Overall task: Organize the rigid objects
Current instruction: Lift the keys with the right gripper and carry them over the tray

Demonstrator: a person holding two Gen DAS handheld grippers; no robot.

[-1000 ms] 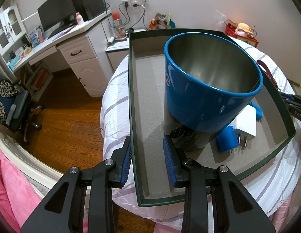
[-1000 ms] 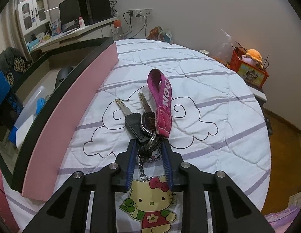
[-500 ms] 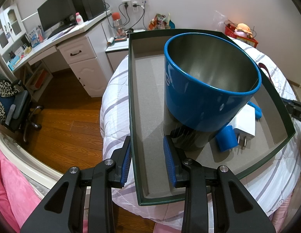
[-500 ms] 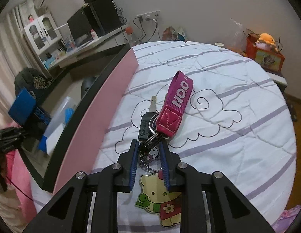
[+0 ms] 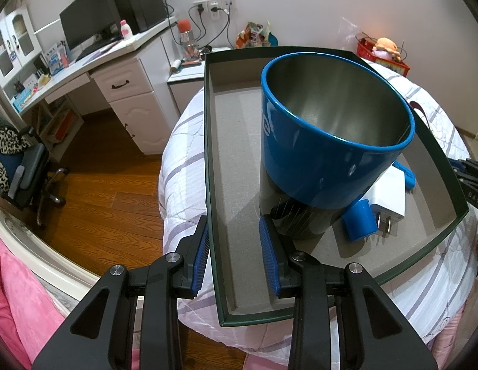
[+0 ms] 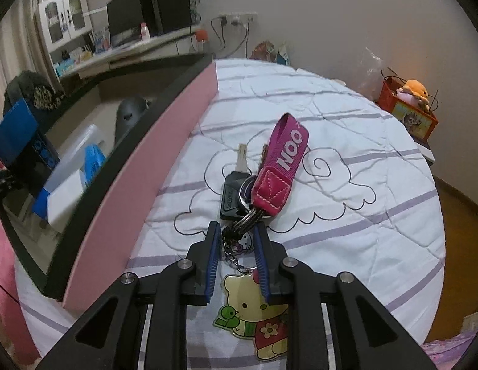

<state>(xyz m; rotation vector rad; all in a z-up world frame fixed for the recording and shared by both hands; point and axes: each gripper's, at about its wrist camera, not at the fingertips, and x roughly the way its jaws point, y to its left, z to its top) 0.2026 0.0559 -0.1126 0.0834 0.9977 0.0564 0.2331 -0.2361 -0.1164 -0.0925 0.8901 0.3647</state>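
A shallow box (image 5: 229, 166) with a dark green rim lies on the bed; its outer wall is pink in the right wrist view (image 6: 137, 166). In it stand a blue metal cup (image 5: 328, 135), a white plug adapter (image 5: 388, 194) and small blue items (image 5: 359, 220). My left gripper (image 5: 233, 239) is open, its jaws astride the box's left wall. A key bunch (image 6: 248, 191) with a magenta strap and a Hello Kitty tag (image 6: 254, 311) is on the quilt. My right gripper (image 6: 237, 240) is shut on the key bunch at its rings and chain.
The bed (image 6: 347, 160) has a white quilt with purple stripes. A white desk (image 5: 115, 71) with a monitor stands beyond wooden floor (image 5: 94, 191). A red crate with a plush toy (image 6: 408, 108) sits at the bed's far right. An office chair (image 5: 20, 166) stands left.
My right gripper has swung with the key bunch, turning toward the box and lifting slightly. The left gripper and the box have stayed in place.
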